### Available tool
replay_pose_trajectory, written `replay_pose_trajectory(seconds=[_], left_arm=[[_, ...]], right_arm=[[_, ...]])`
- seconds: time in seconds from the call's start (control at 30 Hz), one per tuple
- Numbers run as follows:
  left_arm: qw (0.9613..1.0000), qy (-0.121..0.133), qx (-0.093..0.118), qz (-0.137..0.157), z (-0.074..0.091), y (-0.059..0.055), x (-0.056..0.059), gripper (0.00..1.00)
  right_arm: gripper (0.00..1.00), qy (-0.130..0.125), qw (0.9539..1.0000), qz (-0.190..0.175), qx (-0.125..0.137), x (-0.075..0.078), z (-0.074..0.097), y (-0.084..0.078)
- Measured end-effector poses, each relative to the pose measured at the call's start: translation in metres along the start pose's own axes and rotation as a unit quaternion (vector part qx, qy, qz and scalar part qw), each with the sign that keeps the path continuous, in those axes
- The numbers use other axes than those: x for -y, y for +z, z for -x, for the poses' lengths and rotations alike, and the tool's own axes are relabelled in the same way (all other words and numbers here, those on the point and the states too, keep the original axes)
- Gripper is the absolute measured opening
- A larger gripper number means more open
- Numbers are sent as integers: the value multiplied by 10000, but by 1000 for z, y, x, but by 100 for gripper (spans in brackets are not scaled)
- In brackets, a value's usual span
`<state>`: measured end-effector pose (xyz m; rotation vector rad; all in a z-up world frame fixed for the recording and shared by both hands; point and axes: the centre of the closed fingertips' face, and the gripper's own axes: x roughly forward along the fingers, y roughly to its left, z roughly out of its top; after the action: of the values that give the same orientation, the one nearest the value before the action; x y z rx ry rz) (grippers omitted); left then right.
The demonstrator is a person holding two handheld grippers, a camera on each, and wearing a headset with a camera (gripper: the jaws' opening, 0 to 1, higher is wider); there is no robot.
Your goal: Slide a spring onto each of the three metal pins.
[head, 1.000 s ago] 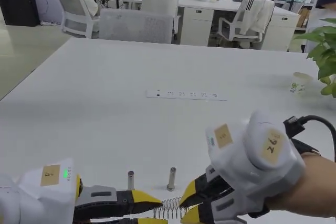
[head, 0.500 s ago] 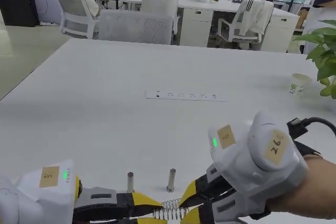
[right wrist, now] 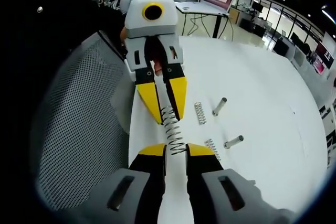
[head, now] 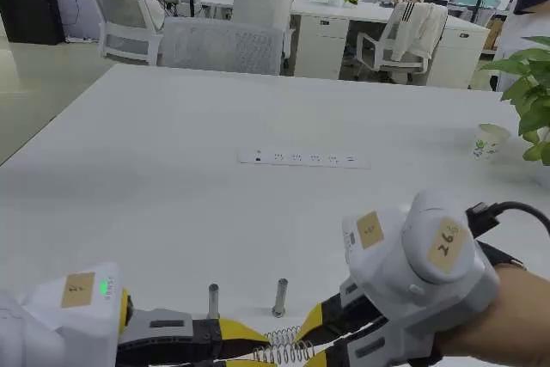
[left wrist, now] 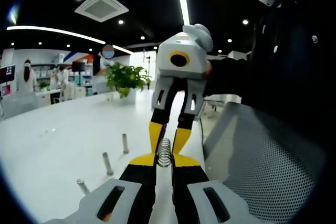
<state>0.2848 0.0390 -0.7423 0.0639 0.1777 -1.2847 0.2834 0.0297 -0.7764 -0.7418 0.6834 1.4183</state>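
Between the fingertips (right wrist: 152, 151): one spring (right wrist: 172, 129) — left gripper (left wrist: 164, 160) and right gripper (right wrist: 176, 150) each clamp an end; right gripper view shows two loose springs (right wrist: 200, 113), left gripper view three pins (left wrist: 107, 163) left of them

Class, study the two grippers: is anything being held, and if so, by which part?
One spring, held at its two ends: the right gripper pinches one end and the left gripper pinches the other.
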Motion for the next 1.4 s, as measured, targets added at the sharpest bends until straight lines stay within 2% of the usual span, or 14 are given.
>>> replay_pose_trajectory(seconds=[0.07,0.3,0.4,0.6,0.7,1.4], left_arm=[[10000,-18,65,15,0,3,1,3],[10000,-6,76,0,-2,2,1,3],[10000,5,60,1,-2,1,0,3],[10000,-21,-19,-20,-3,-3,1,3],[9999,-17,-81,-72,-4,-6,1,3],[9997,-24,-229,-111,-4,-13,3,3]], right_arm=[[11,6,10000,-7,17,-1,-1,0],[8,-84,10000,5,42,2,2,1],[8,-93,9999,-60,133,3,6,6],[8,27,9993,-210,295,0,12,11],[8,138,9984,-287,469,-4,15,20],[8,212,9987,-199,427,-9,11,38]])
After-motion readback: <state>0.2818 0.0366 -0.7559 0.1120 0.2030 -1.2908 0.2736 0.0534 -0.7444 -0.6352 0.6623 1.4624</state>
